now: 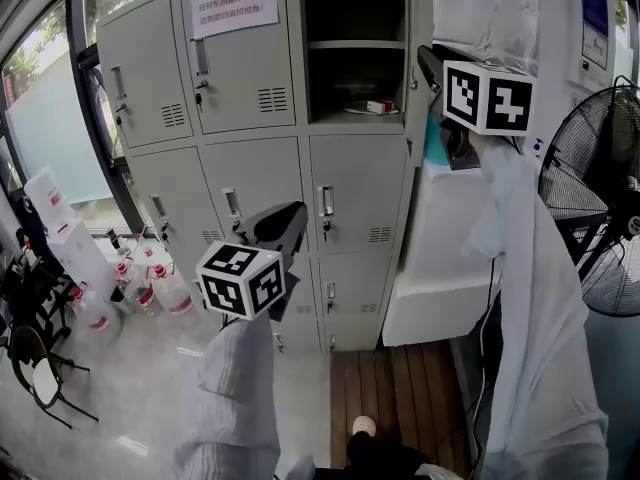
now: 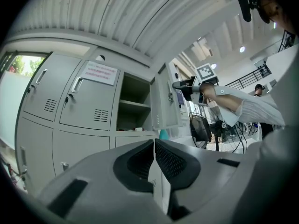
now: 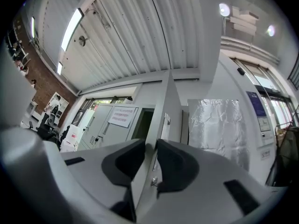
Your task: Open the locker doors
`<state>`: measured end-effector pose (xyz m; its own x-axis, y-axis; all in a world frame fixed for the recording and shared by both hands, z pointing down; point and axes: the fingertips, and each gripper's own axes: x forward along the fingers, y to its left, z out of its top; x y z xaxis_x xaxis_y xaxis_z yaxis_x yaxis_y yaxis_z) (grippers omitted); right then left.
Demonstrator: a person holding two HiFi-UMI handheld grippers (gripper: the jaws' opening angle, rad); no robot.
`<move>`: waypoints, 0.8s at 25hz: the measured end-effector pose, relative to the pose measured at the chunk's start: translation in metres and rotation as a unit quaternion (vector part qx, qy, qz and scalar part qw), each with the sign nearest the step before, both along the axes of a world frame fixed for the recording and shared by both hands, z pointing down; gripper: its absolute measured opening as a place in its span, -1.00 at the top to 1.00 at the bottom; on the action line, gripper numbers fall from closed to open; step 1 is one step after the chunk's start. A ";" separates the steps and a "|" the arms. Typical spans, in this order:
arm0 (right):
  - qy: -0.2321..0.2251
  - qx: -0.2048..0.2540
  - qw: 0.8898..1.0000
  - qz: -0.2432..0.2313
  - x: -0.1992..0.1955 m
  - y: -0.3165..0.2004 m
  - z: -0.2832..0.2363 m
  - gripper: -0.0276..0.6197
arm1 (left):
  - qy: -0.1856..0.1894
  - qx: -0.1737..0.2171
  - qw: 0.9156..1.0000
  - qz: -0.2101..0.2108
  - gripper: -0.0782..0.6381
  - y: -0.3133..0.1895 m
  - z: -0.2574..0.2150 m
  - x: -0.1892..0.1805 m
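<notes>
The open compartment (image 1: 355, 78) has free room above and below its shelf (image 1: 355, 44), apart from a small item (image 1: 378, 106), possibly a box, at lower right. To its right, the open door (image 1: 420, 8), a white covered unit (image 1: 440, 268) and a fan (image 1: 590, 188) obstruct passage.

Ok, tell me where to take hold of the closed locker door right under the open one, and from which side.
Take the upright handle near the left edge of the closed door, coming from the front with the jaws either side of it. The open door above hangs on its right side, so this one likely swings the same way.
</notes>
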<state>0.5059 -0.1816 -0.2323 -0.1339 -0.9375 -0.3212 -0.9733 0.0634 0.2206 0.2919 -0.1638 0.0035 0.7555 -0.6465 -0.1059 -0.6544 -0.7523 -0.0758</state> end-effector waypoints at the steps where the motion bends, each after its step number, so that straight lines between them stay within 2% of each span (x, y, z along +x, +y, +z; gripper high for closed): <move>1: 0.001 -0.002 1.000 0.002 0.004 0.002 0.001 0.67 | 0.000 -0.004 1.000 0.001 0.74 0.002 0.003 0.002; 6: -0.004 -0.001 1.000 0.009 0.026 0.011 0.001 0.68 | -0.011 -0.015 1.000 0.001 0.74 0.010 0.015 0.010; 11: -0.018 0.001 1.000 0.003 0.047 0.018 0.001 0.69 | -0.014 -0.011 1.000 -0.007 0.74 0.013 0.010 0.019; 16: -0.018 -0.002 1.000 0.012 0.072 0.022 0.002 0.69 | -0.032 -0.002 0.999 0.003 0.74 0.023 0.010 0.037; 20: -0.025 -0.001 0.999 0.019 0.096 0.023 0.002 0.70 | -0.028 -0.007 1.000 -0.003 0.74 0.022 0.012 0.041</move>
<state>0.6022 -0.1583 -0.2304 -0.0811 -0.9426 -0.3240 -0.9849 0.0258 0.1713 0.3330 -0.1417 0.0158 0.7559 -0.6523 -0.0552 -0.6541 -0.7494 -0.1022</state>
